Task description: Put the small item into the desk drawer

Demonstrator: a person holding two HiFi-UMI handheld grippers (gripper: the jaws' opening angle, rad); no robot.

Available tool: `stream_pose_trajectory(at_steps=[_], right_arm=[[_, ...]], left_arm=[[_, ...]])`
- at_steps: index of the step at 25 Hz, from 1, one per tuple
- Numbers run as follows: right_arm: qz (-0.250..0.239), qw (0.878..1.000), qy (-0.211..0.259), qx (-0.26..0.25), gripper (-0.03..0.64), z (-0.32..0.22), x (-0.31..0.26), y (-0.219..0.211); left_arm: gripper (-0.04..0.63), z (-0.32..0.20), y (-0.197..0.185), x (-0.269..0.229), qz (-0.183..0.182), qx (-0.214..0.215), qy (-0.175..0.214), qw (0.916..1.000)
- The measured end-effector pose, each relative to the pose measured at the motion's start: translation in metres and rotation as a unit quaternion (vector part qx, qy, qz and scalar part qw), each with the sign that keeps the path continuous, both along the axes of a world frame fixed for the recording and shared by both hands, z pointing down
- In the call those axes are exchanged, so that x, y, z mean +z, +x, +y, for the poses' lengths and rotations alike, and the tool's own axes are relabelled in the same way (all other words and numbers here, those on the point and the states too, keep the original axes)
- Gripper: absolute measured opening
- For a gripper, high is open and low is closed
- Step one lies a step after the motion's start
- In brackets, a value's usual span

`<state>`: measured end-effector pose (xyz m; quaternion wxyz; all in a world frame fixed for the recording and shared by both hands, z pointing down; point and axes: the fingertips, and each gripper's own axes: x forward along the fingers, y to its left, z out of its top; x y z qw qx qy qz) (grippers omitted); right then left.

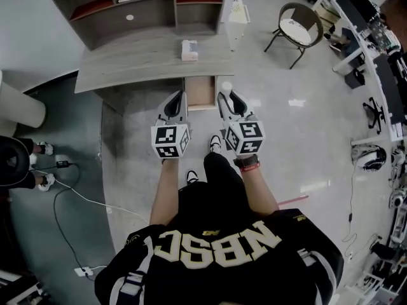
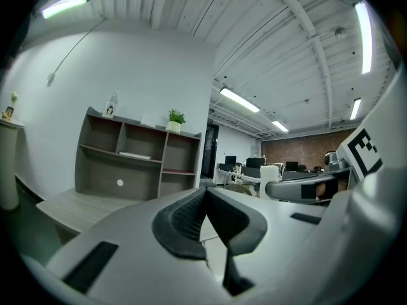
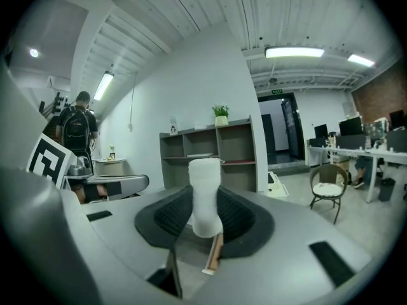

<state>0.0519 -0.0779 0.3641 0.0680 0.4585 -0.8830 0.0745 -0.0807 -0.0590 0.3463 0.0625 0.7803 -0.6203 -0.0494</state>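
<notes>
A small white cylinder (image 3: 205,192) stands upright between the dark pads of my right gripper (image 3: 205,202), which is shut on it. In the head view that right gripper (image 1: 226,96) holds the white cylinder (image 1: 226,86) just off the right front corner of the open wooden drawer (image 1: 201,94) under the grey desk (image 1: 146,62). My left gripper (image 1: 177,98) hovers by the drawer's left side. Its pads meet at the tips with nothing between them, so the left gripper (image 2: 205,193) is shut. The drawer's side wall (image 3: 213,254) shows below the right jaws.
A tissue box (image 1: 189,49) sits on the desk near its front edge. A grey shelf unit (image 1: 140,5) stands behind the desk. A chair (image 1: 299,25) is at the right, and cables (image 1: 70,192) and another person's feet (image 1: 43,164) at the left.
</notes>
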Motion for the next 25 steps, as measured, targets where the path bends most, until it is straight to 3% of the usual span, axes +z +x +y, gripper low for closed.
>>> stream_pose_trajectory(at_steps=[16, 25], right_arm=[[0.02, 0.994, -0.097, -0.037, 0.127, -0.083, 0.101, -0.017], [0.01, 0.98, -0.187, -0.063, 0.127, -0.096, 0.175, -0.032]], left_arm=[[0.012, -0.083, -0.001, 0.094, -0.001, -0.003, -0.095, 0.9955], [0.013, -0.094, -0.003, 0.155, 0.004, -0.006, -0.154, 0.9881]])
